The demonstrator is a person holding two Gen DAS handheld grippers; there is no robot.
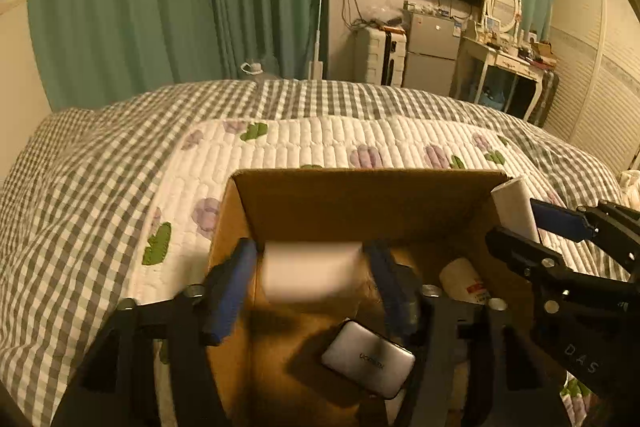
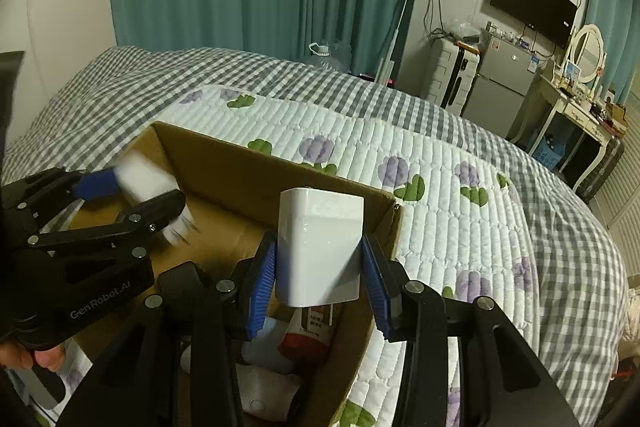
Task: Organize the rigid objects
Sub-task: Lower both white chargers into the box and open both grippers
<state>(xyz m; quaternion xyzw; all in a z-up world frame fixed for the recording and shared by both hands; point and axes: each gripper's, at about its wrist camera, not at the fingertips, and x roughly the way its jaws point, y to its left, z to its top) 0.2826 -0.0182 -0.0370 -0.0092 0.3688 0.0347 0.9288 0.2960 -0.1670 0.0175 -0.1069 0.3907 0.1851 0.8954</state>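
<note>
Both grippers stood over the cardboard box (image 2: 240, 163) on the bed. The right gripper (image 2: 320, 267) clenched a white block (image 2: 320, 247) near the box's right wall; the left gripper (image 1: 312, 275) clasped a blurred white charger (image 1: 312, 273) at its far-left corner. Each load was best lowered into a bare patch of floor before release.

Open cardboard box (image 1: 360, 203) on quilted bed, left gripper (image 1: 312, 275) over it clamping blurred white block (image 1: 312, 273), silver power bank (image 1: 368, 357) inside, right gripper (image 1: 536, 227) at box's right rim holding white block (image 1: 514, 209).

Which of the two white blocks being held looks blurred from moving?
The left gripper's white block; the white block in the right gripper looks sharp.
</note>
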